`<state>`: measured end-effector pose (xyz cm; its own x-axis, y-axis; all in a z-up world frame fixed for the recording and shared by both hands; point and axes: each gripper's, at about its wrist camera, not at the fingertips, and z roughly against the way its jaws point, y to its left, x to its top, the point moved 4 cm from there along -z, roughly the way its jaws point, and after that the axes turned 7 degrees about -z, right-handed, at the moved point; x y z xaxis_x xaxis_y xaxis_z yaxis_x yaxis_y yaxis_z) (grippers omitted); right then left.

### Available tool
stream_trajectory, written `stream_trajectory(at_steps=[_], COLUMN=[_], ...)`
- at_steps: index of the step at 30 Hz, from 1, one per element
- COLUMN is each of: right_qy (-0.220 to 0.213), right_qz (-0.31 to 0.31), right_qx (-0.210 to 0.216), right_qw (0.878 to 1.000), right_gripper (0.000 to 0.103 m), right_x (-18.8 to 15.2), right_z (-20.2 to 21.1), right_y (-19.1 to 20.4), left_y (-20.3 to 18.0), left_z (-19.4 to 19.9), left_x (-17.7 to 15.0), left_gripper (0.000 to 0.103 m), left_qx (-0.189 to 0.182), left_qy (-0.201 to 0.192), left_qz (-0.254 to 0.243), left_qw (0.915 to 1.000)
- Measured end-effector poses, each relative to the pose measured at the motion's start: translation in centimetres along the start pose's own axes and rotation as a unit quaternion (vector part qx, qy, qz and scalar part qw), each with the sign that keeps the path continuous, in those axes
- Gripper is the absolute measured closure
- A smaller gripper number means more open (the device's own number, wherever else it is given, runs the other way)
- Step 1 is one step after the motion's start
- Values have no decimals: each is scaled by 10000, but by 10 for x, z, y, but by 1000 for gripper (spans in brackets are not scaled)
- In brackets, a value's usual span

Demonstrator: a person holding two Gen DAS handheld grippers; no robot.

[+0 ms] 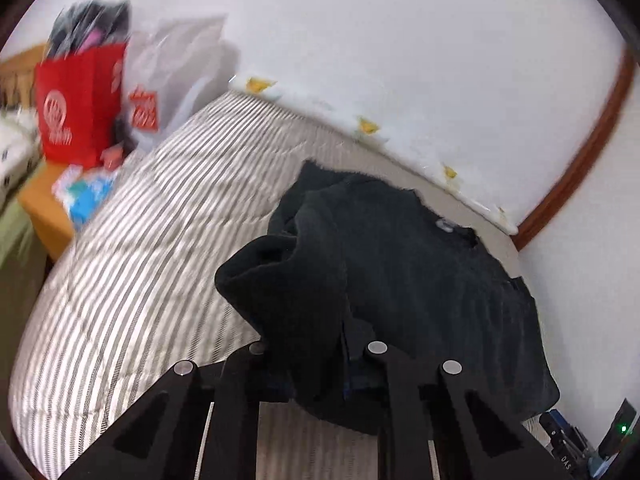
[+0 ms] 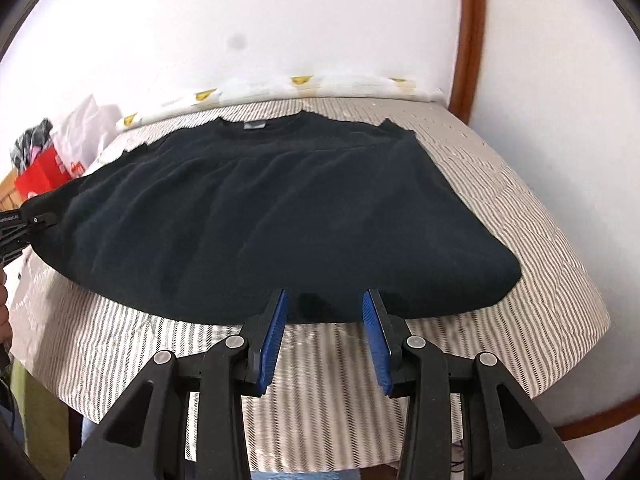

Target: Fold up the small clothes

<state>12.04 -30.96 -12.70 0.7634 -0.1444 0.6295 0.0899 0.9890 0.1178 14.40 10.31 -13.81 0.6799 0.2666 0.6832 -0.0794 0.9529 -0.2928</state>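
Across the striped bed (image 2: 500,240) a black sweatshirt (image 2: 280,208) lies spread, collar toward the wall. Left tongs (image 1: 316,364) are clamped on a bunched fold of its left side, lifting it. Right tongs (image 2: 325,320) stand wide apart at its near hem, blue pads (image 2: 274,336) just touching.

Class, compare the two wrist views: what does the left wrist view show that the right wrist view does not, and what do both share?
Only the left wrist view shows the left gripper shut on a bunched fold of the black sweater, and a blue packet. Only the right wrist view shows the right gripper open at the sweater's near hem. Both show the sweater, the striped bedcover and a red bag.
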Motion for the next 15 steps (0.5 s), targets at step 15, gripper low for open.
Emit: stream_trajectory(at_steps=[15], right_qy=[-67], right_qz=[-260], right_qx=[52], right_qw=[9996], right_gripper=[64], right_x=[2], right_z=[13], right_y=[-42], left_y=[-168], left_z=[-7], left_x=[-9], left_gripper=[91], left_qx=[-1427], left_qy=[237], left_qz=[-1675], left_qw=[9752])
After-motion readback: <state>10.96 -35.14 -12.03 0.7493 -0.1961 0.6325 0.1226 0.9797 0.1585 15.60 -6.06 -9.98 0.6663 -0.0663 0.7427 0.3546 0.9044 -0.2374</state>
